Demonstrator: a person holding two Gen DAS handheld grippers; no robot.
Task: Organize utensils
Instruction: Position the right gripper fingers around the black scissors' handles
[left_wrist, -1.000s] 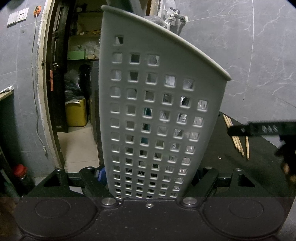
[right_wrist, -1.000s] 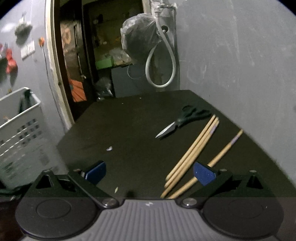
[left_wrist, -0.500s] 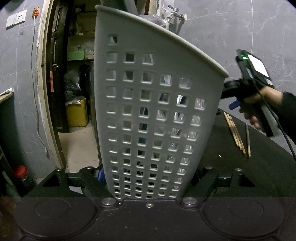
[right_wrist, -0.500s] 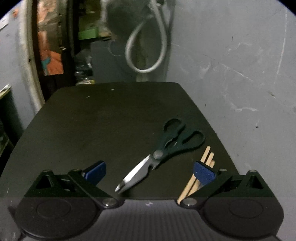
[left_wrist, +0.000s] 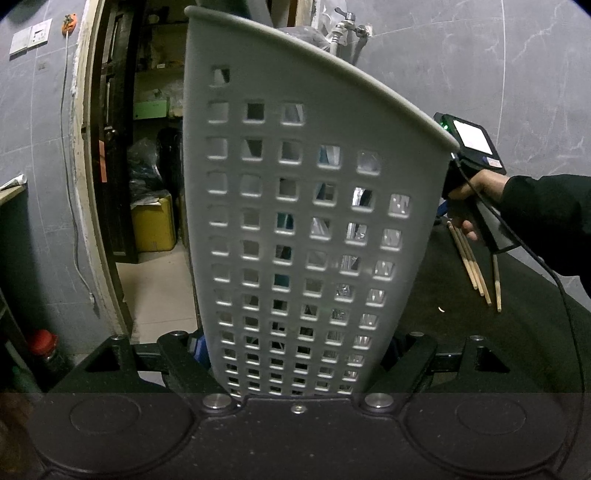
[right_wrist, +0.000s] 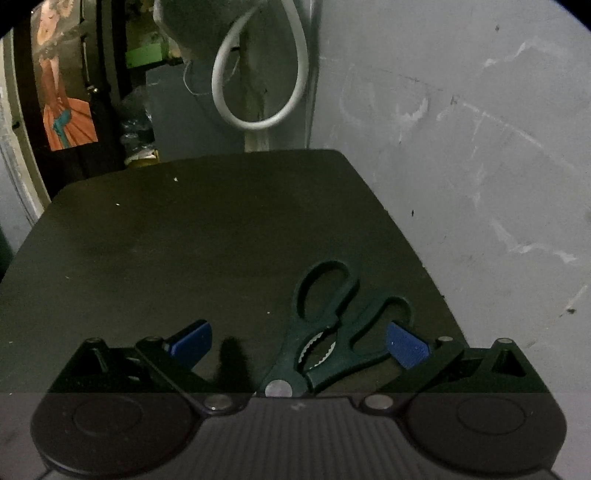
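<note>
In the left wrist view, our left gripper (left_wrist: 295, 354) is clamped on the lower part of a grey perforated utensil basket (left_wrist: 295, 206), its pads pressed against the two side walls. The basket fills the middle of the picture and stands roughly upright with a slight lean, its long axis running from the gripper up to the curved rim at the top. To the right of it, the right hand (left_wrist: 476, 192) grips the handle of its tool above the black table (left_wrist: 528, 339). A few wooden chopsticks (left_wrist: 472, 258) lie on the table just below that hand, side by side, their long axes running away from us and slightly leftward. One more stick lies a little apart on the right.

In the right wrist view, our right gripper (right_wrist: 299, 343) points down at the table with its jaws spread wide, and the blue pads (right_wrist: 406, 345) touch nothing. Dark-handled scissors (right_wrist: 332, 332) lie flat on the table between the jaws, nearer the right pad. Their finger loops point away from us and to the right; the pivot sits at the bottom edge of the view and the blades are hidden below the gripper body. A white hose (right_wrist: 258, 74) hangs in a loop on the wall beyond the table.
</note>
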